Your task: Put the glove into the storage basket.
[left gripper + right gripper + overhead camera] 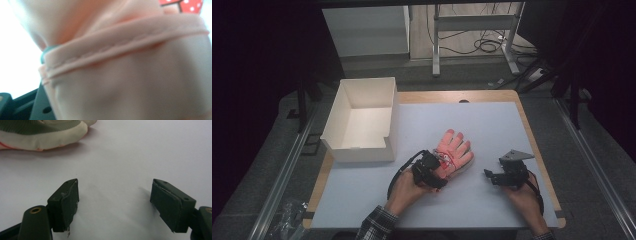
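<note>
- Nearest the high camera come the person's two forearms; the left hand (pixel 404 192) carries the left gripper (pixel 438 176), whose tip sits at the cuff of one pink glove (pixel 454 151), and the right hand (pixel 524 197) carries the right gripper (pixel 490 176), parked apart from the glove on the bare mat.
- One glove lies palm-down on the pale mat (pixel 492 125), fingers pointing away from the person, just right of one white box (pixel 362 117). That box is open-topped and has nothing in it, so it looks like the likely destination.
- Count on the table: two grippers, one glove, one box.
- Left gripper view: folded pink cuff fabric (pixel 125 50) with a stitched hem presses right up to the lens, and a patch of red with white dots (pixel 187 5) peeks in at the top. Jaws are clamped onto the cuff, a sensible hold for lifting soft cloth.
- Right gripper view: two black jaws stand wide apart with only mat between them, gripping nothing; the glove's cream edge (pixel 50 141) lies well ahead at upper left. I judge this hand is waiting in reserve.
</note>
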Available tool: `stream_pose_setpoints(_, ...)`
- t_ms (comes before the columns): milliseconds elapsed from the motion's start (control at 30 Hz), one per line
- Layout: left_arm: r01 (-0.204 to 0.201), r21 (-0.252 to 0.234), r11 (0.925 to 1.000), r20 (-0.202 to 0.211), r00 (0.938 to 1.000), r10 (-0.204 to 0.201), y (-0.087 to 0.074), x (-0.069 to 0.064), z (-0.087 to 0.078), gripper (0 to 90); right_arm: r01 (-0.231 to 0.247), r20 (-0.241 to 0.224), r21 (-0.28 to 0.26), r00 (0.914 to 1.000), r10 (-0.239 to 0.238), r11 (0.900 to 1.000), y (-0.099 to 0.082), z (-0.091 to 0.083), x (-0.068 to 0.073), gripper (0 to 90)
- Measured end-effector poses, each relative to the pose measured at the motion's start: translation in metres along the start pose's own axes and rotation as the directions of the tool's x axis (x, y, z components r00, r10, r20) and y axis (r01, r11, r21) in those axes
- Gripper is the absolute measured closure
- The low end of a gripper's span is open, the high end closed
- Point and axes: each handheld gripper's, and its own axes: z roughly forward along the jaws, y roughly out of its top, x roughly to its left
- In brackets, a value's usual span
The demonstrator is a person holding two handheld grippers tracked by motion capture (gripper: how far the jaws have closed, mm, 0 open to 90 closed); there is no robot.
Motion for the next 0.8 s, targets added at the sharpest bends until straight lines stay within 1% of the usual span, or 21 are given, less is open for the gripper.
stream_pose_setpoints(67,0.002,-0.005,1.0000,-0.021,0.9998,-0.002,0.001,0.001,-0.003,40.4,0.000,0.000,0.000,1.0000,0.000,1.0000,0.000,0.000,0.000,23.3)
stream_pose_setpoints(100,0.002,-0.005,1.0000,-0.021,0.9998,-0.002,0.001,0.001,-0.003,40.6,0.000,0.000,0.000,1.0000,0.000,1.0000,0.000,0.000,0.000,23.3)
stream_pose_setpoints(167,0.016,-0.017,0.9997,-0.030,0.9994,-0.016,0.003,0.005,-0.007,40.8,0.000,0.000,0.000,1.0000,0.000,1.0000,0.000,0.000,0.000,23.3)
stream_pose_setpoints(267,0.023,-0.031,0.9993,-0.037,0.9990,-0.024,0.006,0.011,-0.015,40.9,0.001,0.000,0.000,1.0000,-0.001,1.0000,0.000,0.000,0.000,23.3)
stream_pose_setpoints(533,0.018,-0.057,0.9982,-0.083,0.9963,-0.023,0.016,0.019,-0.027,40.5,0.000,0.000,0.000,1.0000,0.000,1.0000,0.000,0.000,0.000,23.3)
stream_pose_setpoints(800,0.018,-0.074,0.9971,-0.110,0.9936,-0.026,0.031,0.026,-0.038,40.1,0.001,0.000,0.000,1.0000,-0.001,1.0000,0.000,0.000,0.000,23.2)
